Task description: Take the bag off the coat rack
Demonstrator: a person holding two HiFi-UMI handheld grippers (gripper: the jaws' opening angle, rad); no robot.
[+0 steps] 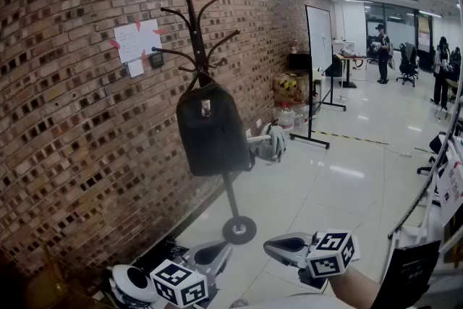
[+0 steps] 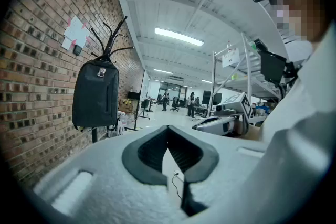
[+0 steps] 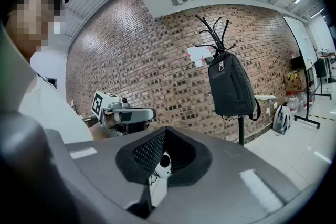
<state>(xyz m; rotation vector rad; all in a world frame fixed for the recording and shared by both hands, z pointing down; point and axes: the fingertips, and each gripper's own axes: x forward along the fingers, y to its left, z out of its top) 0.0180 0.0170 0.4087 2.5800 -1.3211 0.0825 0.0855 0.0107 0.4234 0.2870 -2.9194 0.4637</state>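
Observation:
A black backpack (image 1: 212, 128) hangs by its top from a dark metal coat rack (image 1: 194, 25) that stands on a round base (image 1: 239, 229) close to the brick wall. Both grippers are low in the head view, well short of the bag. My left gripper (image 1: 217, 251) is shut and holds nothing. My right gripper (image 1: 278, 248) is likewise shut and empty. In the left gripper view the bag (image 2: 95, 94) hangs upper left of the closed jaws (image 2: 168, 131). In the right gripper view the bag (image 3: 230, 86) hangs upper right of the closed jaws (image 3: 165, 134).
A whiteboard on a wheeled stand (image 1: 319, 36) is beyond the rack, with boxes and water bottles (image 1: 289, 94) and a small bag (image 1: 271, 142) on the floor by the wall. Papers (image 1: 136, 41) are stuck on the bricks. Shelving (image 1: 434, 184) runs along the right. People (image 1: 381, 53) stand far back.

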